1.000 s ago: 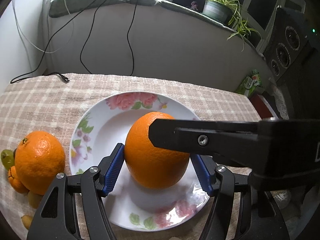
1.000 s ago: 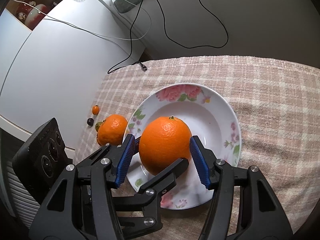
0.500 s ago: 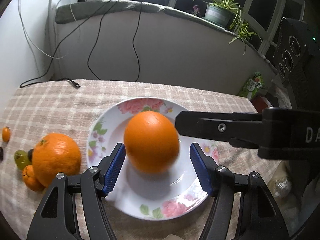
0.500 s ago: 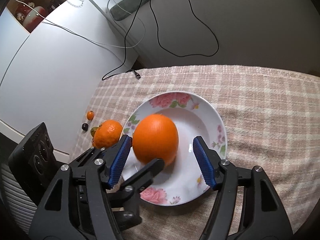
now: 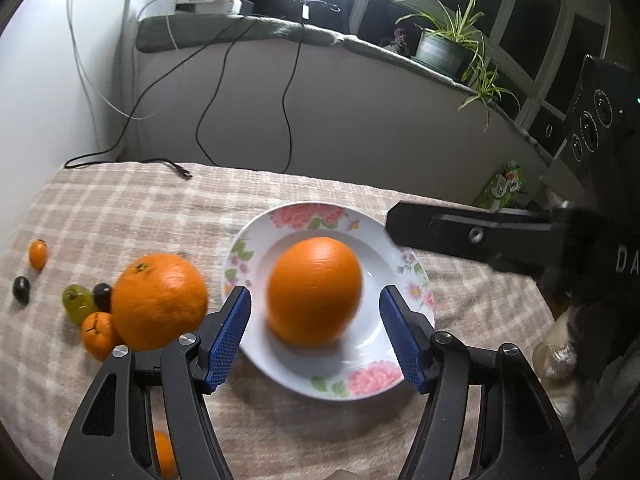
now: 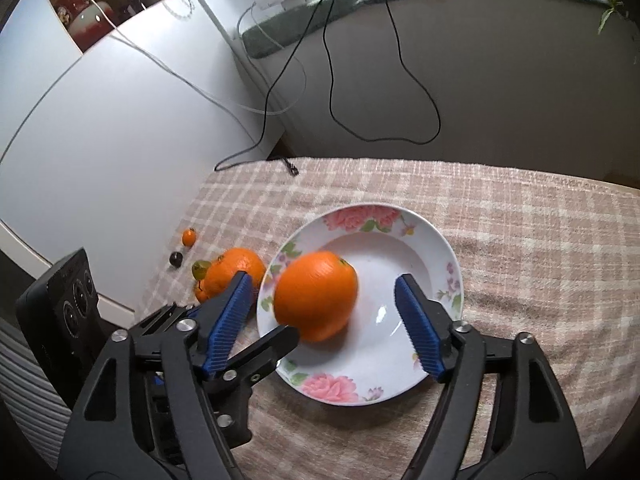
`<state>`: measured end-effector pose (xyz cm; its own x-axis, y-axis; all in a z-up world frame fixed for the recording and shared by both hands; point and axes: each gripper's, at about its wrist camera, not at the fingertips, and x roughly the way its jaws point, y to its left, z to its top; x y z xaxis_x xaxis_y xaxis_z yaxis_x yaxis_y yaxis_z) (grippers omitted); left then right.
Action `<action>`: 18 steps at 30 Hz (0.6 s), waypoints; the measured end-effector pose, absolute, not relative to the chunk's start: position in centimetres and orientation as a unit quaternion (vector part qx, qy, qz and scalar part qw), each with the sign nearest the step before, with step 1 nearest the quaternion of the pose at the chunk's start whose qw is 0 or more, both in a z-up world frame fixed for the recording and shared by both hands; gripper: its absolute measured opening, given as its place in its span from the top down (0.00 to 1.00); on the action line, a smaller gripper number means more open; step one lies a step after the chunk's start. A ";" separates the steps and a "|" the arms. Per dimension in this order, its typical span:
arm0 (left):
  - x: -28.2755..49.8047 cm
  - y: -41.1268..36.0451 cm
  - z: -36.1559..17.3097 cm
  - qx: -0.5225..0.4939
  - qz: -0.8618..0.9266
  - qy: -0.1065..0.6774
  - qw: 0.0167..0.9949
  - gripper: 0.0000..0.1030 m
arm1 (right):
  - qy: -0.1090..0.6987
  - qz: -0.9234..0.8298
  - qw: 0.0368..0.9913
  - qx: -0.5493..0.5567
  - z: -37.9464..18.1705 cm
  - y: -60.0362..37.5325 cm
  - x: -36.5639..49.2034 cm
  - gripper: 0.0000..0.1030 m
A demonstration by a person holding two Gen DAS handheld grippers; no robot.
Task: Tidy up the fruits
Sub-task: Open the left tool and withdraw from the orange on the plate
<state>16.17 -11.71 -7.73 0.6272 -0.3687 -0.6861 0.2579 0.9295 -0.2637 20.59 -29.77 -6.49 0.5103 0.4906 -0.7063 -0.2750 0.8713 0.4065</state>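
A large orange (image 5: 314, 290) lies in the flowered white plate (image 5: 280, 220), blurred as if rolling. My left gripper (image 5: 314, 300) is open, and its blue pads stand clear of the orange on both sides. My right gripper (image 6: 323, 282) has its jaws opening; the orange (image 6: 316, 294) sits between them near the left pad, not pressed. The plate (image 6: 400, 216) rests on the checked cloth. A second orange (image 5: 160, 300) lies on the cloth left of the plate, with a small mandarin (image 5: 96, 334), a green grape (image 5: 76, 302) and dark grapes beside it. One left gripper finger (image 6: 264, 350) crosses low in the right wrist view.
A kumquat (image 5: 38, 254) and a dark grape (image 5: 20, 290) lie further left near the cloth's edge. A black cable plug (image 5: 182, 171) rests on the far side of the cloth. The right gripper's finger (image 5: 472, 234) reaches over the plate's right rim. A wall rises behind the table.
The right jaws have widened and let go of the orange, which now rests in the plate. Both grippers have drawn back and upward, so more of the cloth and the loose fruit shows.
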 end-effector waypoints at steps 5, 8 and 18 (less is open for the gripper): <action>15.3 -9.9 -7.2 -0.069 -0.167 0.388 0.904 0.35 | 0.413 0.221 0.876 0.119 -5.4 -29.2 19.7 0.16; 14.9 -8.5 -7.0 -0.072 -0.161 0.386 0.906 0.35 | 0.399 0.228 0.883 0.098 -4.7 -28.2 19.1 0.11; 13.0 -3.6 -7.3 -0.073 -0.132 0.384 0.911 0.35 | 0.416 0.245 0.874 0.061 -4.1 -25.0 19.2 0.09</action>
<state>12.97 -3.57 -7.29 0.6709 -0.2968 -0.6796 0.1849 0.9544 -0.2342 19.24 -25.00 -4.09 0.5340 0.4796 -0.6962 -0.3778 0.8721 0.3110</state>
